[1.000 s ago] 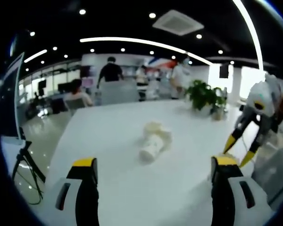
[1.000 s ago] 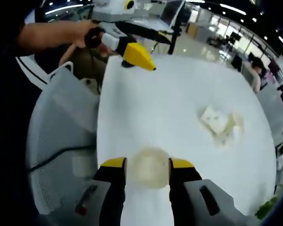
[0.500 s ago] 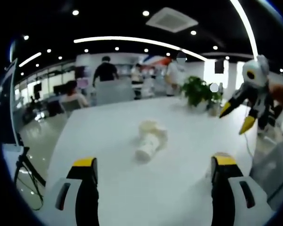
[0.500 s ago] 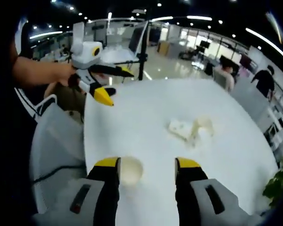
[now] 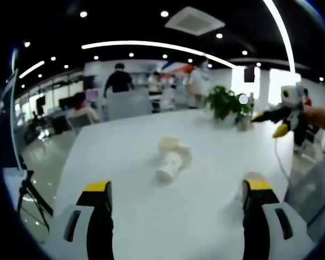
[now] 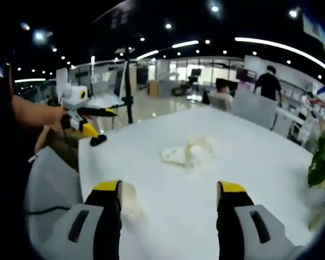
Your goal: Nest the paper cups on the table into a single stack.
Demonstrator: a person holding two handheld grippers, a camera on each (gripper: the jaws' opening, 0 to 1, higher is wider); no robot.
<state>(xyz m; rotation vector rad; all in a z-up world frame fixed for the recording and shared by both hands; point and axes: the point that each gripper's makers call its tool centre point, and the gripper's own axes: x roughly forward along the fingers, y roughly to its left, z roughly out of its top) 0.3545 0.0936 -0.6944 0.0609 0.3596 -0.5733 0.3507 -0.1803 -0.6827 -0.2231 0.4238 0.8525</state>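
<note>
- While both grippers hover above the white table [image 5: 114, 157], the left gripper [image 5: 176, 192] has its jaws wide apart, holding nothing
- The right gripper [image 6: 170, 194] is likewise spread wide, holding nothing
- A single paper cup [image 6: 128, 197] sits by its left jaw
- Toppled paper cups [image 5: 172, 158] lie mid-table, well ahead of both grippers
</note>
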